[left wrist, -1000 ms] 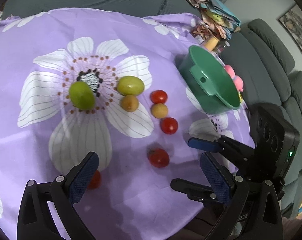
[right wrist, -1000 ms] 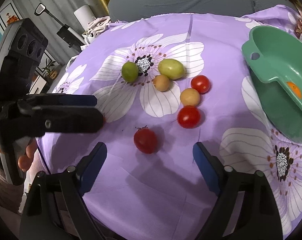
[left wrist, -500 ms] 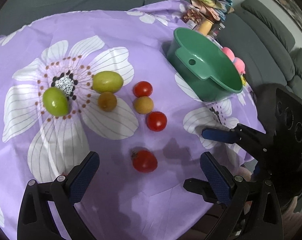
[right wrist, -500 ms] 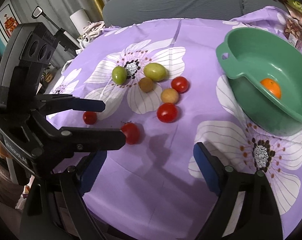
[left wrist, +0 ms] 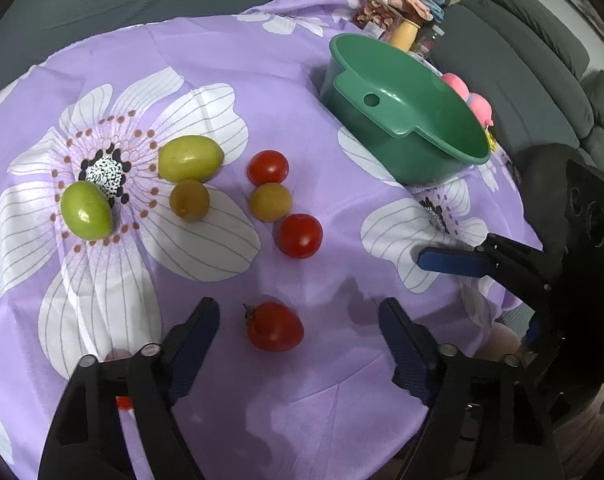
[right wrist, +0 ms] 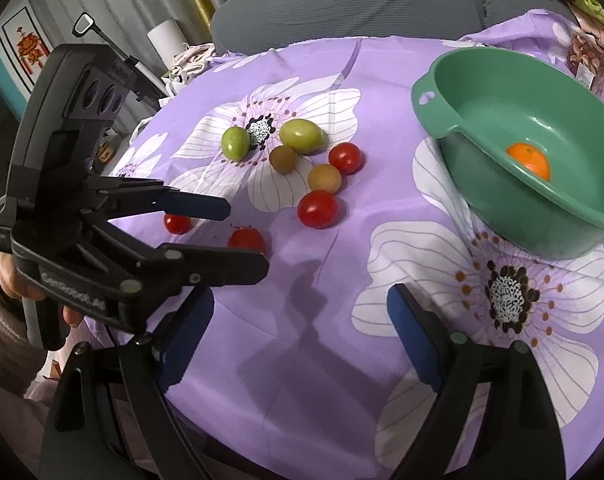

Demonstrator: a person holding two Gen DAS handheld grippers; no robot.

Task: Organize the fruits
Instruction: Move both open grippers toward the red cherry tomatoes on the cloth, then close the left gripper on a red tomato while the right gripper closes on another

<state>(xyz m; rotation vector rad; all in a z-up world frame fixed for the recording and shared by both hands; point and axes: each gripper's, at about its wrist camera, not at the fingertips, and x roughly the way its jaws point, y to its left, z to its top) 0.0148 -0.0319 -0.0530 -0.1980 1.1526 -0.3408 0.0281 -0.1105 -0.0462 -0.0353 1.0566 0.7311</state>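
fruits lie loose on the purple flowered cloth (left wrist: pixel 321 40) in the left wrist view; the left gripper (left wrist: pixel 298 320) is closing around a stemmed red tomato (left wrist: pixel 274 326), pads not touching it. green bowl (left wrist: pixel 405 108) stands beyond.

right wrist view: the right gripper (right wrist: pixel 302 312) hangs open and empty over cloth; an orange (right wrist: pixel 529 160) sits in the bowl.
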